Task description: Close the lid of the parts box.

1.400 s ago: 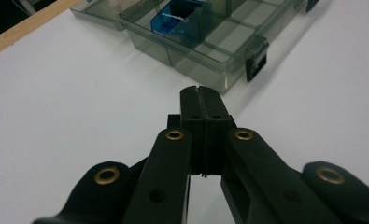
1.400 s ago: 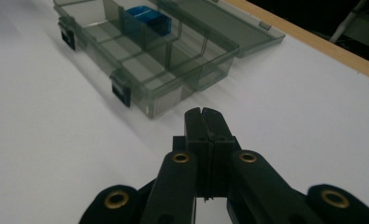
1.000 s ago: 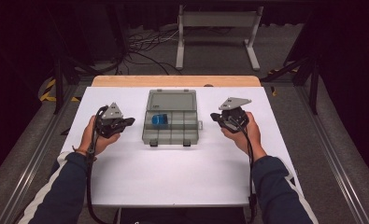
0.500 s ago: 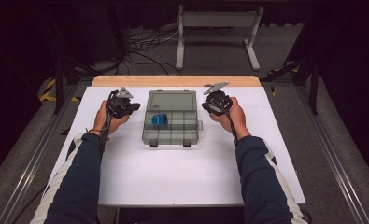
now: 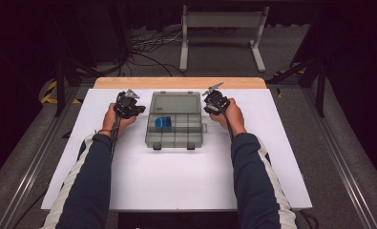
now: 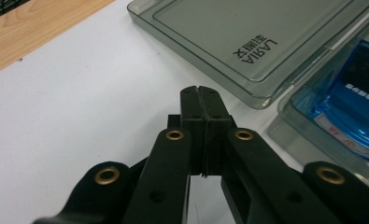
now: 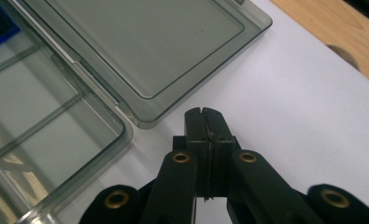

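Since half a second ago we see both grippers carried a little farther toward the far edge of the tabletop [image 5: 186,191] and drawn in closer to the box; a second ago they sat nearer the middle of the white sheet, well out to either side. The left gripper [image 5: 129,104] now sits just beside the left edge of the open lid [image 5: 175,102], and the right gripper [image 5: 215,101] just beside its right edge.

In the left gripper view the left gripper [image 6: 202,93] has its jaws pressed flat together with nothing between them, the tips just short of the lid's corner [image 6: 261,98]. In the right gripper view the right gripper [image 7: 203,113] is likewise clenched on nothing, its tips near the lid's corner [image 7: 145,122] but apart from it.

The box [image 5: 174,136] is smoky grey clear plastic, lying open near the middle of the far edge of the tabletop, its lid folded back flat toward that edge. We read printed letters on the lid [image 6: 257,49] in the left gripper view. The tray is split into compartments; a blue item [image 5: 163,122] lies in one at the upper left, next to the hinge. The other compartments [image 7: 42,130] that we can see look bare.
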`<state>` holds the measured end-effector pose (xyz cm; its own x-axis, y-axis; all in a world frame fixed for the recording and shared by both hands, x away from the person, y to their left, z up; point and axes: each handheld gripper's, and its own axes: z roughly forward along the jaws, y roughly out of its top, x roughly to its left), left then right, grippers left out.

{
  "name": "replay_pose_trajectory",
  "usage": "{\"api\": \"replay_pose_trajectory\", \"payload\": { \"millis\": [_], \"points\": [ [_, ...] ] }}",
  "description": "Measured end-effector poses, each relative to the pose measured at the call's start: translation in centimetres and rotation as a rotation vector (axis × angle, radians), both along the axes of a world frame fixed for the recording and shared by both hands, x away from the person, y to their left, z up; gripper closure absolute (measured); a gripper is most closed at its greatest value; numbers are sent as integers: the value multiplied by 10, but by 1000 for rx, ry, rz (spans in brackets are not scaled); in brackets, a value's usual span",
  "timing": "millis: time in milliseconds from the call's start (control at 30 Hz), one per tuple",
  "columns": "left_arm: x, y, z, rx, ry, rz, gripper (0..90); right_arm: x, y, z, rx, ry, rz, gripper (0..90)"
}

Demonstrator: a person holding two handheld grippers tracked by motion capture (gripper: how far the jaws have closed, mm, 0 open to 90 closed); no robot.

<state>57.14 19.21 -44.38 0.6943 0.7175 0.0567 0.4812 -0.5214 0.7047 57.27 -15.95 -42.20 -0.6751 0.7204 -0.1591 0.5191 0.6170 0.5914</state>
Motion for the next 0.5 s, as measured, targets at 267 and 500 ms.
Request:
{"api": "replay_pose_trajectory", "payload": {
  "millis": [267,500],
  "points": [
    [4,-9,-10,16,12,-11,899,6,4,-9,-27,13,-5,900],
    [5,-11,-14,14,12,-12,898,10,5,-14,-31,25,-12,900]
  ]
}}
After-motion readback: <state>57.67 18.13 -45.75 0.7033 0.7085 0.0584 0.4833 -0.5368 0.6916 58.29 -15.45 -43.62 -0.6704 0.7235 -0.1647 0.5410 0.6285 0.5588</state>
